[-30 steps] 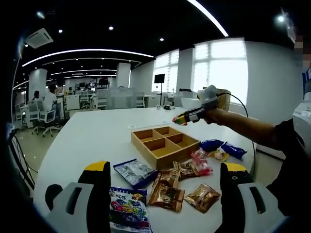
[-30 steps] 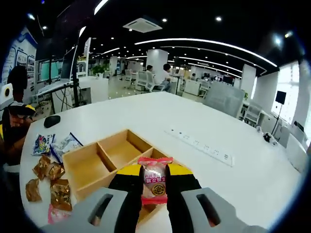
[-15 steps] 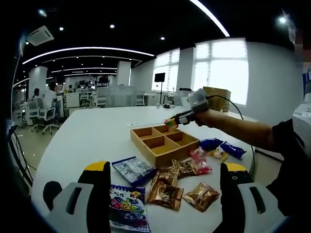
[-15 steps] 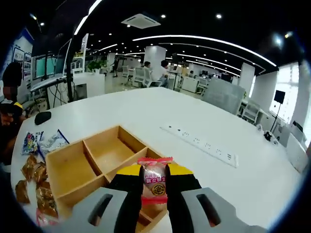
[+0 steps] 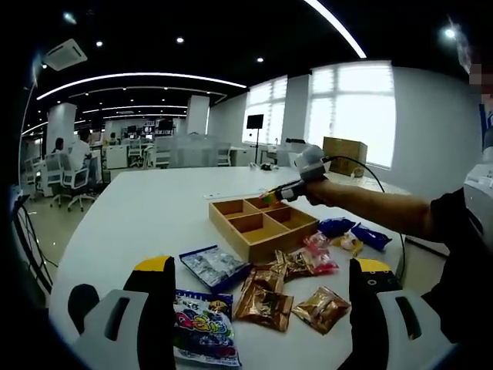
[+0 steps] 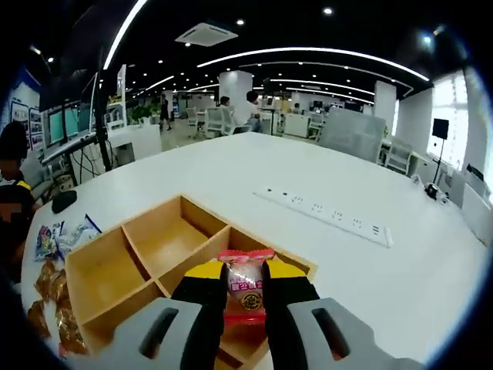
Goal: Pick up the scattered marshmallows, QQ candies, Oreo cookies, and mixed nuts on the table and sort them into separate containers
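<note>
My right gripper (image 6: 244,279) is shut on a pink-wrapped candy (image 6: 244,291) and hovers just over the near compartment of the wooden four-part tray (image 6: 166,239). From the left gripper view, that right gripper (image 5: 271,197) hangs on a person's arm at the far side of the tray (image 5: 250,248). My left gripper (image 5: 262,266) stands open near the table's front, nothing between its fingers. Before it lie a colourful QQ candy pack (image 5: 202,327), a clear blue-edged pack (image 5: 212,266), brown packets (image 5: 262,302), pink packets (image 5: 317,254) and blue packets (image 5: 337,228).
A white power strip (image 6: 327,212) lies on the white table beyond the tray. A dark mouse (image 6: 62,200) sits near the table's left edge. Office desks, chairs and seated people fill the background. The person's sleeve (image 5: 454,231) shows at the right.
The right gripper, still holding the pink candy, has come lower and closer to the tray, which looks larger now. The left gripper has stayed put and open.
</note>
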### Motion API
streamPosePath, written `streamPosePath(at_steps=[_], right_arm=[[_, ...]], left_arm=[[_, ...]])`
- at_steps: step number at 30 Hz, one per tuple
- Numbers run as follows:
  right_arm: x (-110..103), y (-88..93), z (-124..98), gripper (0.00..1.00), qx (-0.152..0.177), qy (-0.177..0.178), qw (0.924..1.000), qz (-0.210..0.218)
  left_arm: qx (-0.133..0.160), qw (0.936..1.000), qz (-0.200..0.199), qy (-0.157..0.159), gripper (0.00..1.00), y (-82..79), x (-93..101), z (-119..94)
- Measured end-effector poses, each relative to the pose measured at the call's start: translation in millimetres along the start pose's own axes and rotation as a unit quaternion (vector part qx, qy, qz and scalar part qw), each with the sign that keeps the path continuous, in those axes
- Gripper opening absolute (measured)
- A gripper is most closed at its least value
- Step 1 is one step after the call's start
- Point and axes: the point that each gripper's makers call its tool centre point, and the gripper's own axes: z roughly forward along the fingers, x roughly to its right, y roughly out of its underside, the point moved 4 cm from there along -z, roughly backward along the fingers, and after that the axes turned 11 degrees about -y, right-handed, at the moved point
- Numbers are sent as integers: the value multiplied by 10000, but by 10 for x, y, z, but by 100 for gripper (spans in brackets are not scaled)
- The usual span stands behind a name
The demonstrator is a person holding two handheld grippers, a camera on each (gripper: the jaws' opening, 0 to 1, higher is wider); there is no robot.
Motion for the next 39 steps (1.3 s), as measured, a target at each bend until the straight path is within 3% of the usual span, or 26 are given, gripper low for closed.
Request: streamPosePath(at_steps=[18,39], right_arm=[[-27,98,79,15,-182,-8,9993,-318],[5,85,96,15,-189,51,9993,-320]], left_arm=[[-13,10000,-18,-31,97,12,-26,2],[-3,10000,-49,-18,97,-9,-32,-14]])
